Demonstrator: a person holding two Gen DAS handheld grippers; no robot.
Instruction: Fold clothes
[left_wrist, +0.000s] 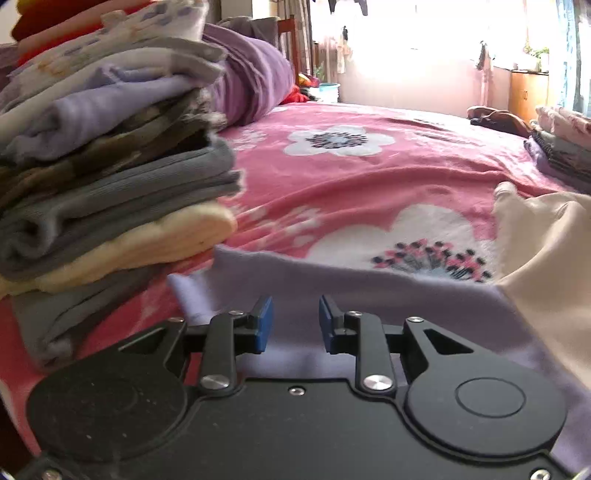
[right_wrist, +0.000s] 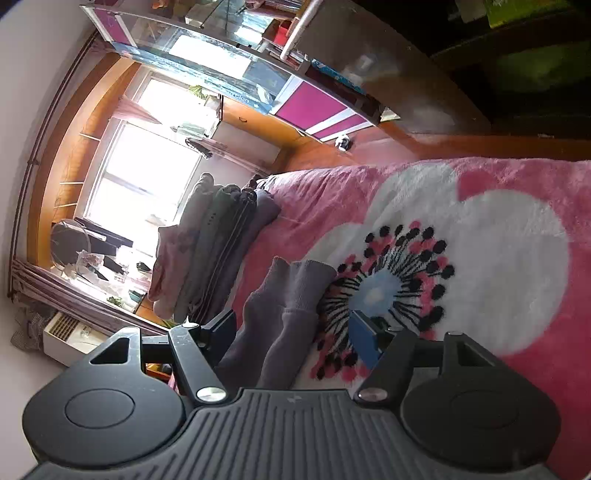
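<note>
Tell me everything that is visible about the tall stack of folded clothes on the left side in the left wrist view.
The stack of folded clothes rises high on the pink flowered bedspread, at the left of the view. From the bottom it shows a grey piece, a cream one, thick grey knit layers, a dark patterned piece, lilac pieces, a white printed one, then orange and red on top. The folds face the camera and look soft and slightly uneven. A purple bundle lies behind it. The left gripper, open, does not touch it.

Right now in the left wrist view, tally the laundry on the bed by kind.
Folded stacks: 2, tall stack, small stack
Loose flat garments: 2, lavender garment, cream garment
Heaps: 2, purple bundle, brown heap
Total: 6
</note>
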